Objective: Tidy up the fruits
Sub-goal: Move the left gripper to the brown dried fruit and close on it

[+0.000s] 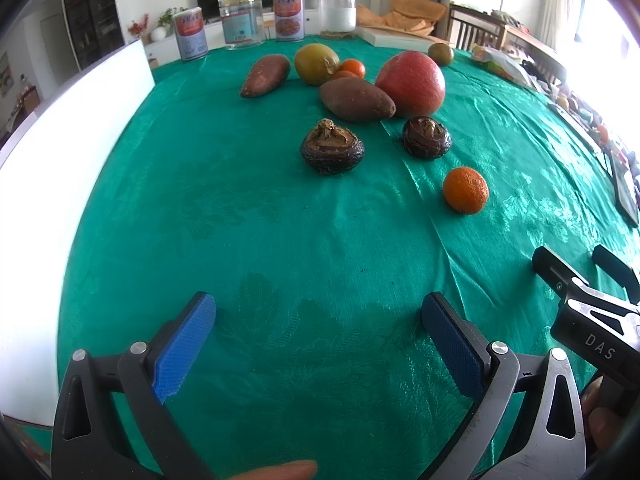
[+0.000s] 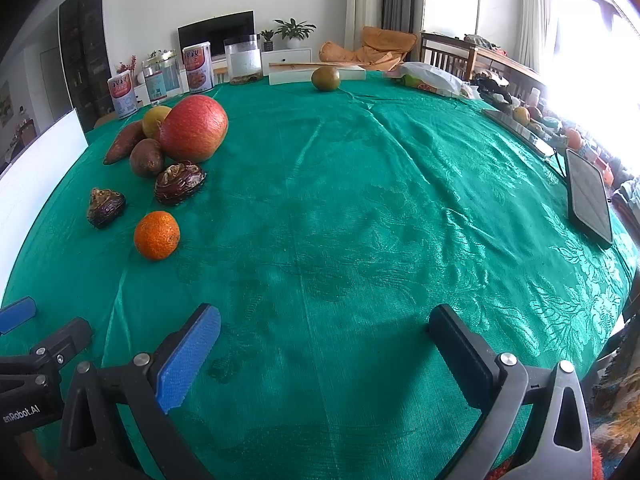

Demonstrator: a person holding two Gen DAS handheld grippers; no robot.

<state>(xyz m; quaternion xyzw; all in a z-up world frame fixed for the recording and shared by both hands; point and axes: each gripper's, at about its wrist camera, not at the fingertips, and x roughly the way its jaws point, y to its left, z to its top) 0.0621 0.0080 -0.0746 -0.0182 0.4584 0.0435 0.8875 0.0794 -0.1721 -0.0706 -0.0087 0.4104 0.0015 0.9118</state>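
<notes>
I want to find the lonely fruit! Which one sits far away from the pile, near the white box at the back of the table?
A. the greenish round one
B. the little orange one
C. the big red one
A: the greenish round fruit sits alone by the white box, far from the big red fruit and its pile.

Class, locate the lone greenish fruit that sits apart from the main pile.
The greenish fruit sits at the table's far edge, just before the white box, well beyond the big red fruit.
</notes>
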